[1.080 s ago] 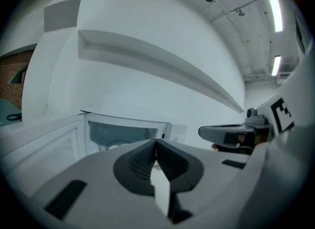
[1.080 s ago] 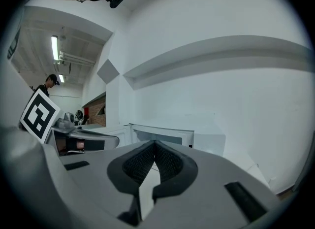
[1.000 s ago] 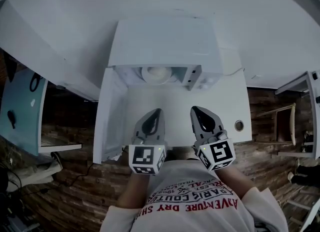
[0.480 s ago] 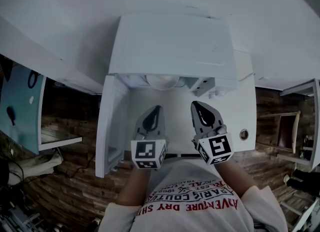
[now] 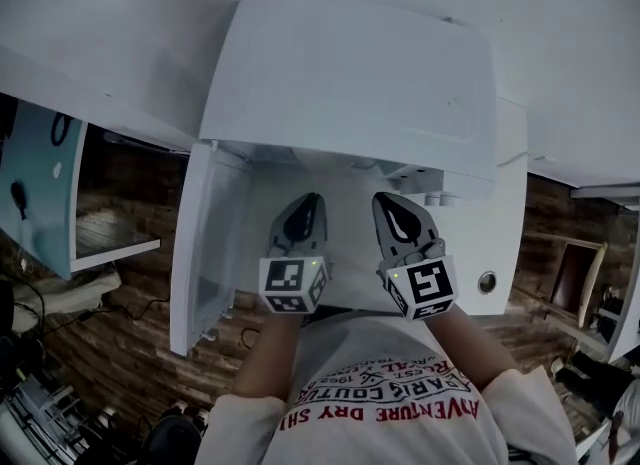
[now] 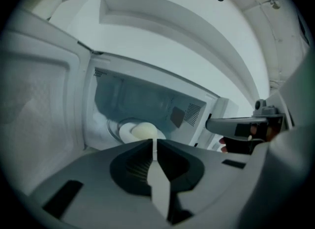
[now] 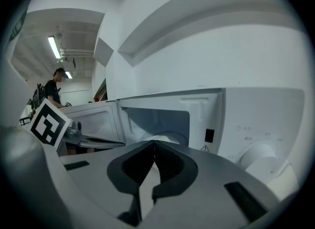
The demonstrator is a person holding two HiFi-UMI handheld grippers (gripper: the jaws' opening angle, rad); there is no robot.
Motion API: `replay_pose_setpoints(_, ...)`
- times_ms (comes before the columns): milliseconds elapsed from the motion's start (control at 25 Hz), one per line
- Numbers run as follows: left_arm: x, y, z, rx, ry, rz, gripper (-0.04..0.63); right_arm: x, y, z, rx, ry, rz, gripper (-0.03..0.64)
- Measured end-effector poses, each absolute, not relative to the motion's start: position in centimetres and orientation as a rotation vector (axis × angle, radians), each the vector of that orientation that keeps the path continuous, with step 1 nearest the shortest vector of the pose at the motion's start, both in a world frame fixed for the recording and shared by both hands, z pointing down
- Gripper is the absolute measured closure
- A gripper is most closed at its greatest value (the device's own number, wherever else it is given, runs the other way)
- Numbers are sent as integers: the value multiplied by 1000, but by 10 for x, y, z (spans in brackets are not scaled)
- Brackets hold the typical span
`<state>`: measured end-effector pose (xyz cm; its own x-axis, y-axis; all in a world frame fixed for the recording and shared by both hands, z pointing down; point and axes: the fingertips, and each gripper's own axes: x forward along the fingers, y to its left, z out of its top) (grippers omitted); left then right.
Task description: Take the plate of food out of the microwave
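The white microwave (image 5: 350,83) stands with its door (image 5: 205,253) swung open to the left. Inside, in the left gripper view, a white plate with a pale round piece of food (image 6: 140,130) sits on the cavity floor. The right gripper view shows only the plate's rim (image 7: 165,137). The head view hides the plate under the microwave's top. My left gripper (image 5: 308,201) and right gripper (image 5: 385,201) hover side by side just in front of the opening. Both are shut and hold nothing. Neither touches the plate.
The control panel with a round knob (image 7: 256,154) is to the right of the cavity. The microwave rests on a white counter (image 5: 505,253) under a white shelf. The open door walls off the left side. A person (image 7: 51,87) stands far off in the background.
The head view has drawn in over the microwave, so its top now hides the plate. Both grippers have edged forward toward the opening, still shut.
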<state>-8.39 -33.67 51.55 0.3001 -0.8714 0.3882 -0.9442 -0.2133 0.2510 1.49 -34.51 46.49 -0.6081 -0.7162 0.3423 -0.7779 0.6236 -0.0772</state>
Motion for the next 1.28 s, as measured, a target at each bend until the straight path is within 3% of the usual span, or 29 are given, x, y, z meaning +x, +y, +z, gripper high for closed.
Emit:
replay_pose_setpoints(400, -94, -365, 566, 1721, -1446, -160, 471, 11, -348, 498, 1075, -2552, 376, 606)
replay_pose_setpoints(600, -98, -381, 584, 1480, -1344, -384, 456, 13, -346, 507, 1044, -2537, 395, 606)
replay_pose_setpoints(880, -99, -396, 599, 1288, -1265, -535, 458, 4, -342, 519, 998, -2523, 382, 606)
replay_pose_setpoints(1160, -99, -398, 594, 1170, -1172, -664, 554, 5, -339, 521, 988, -2514, 393, 606)
replay_pose_setpoints(1280, -100, -399, 593, 1164, -1176, -654, 559, 9, -341, 522, 1002, -2506, 393, 607)
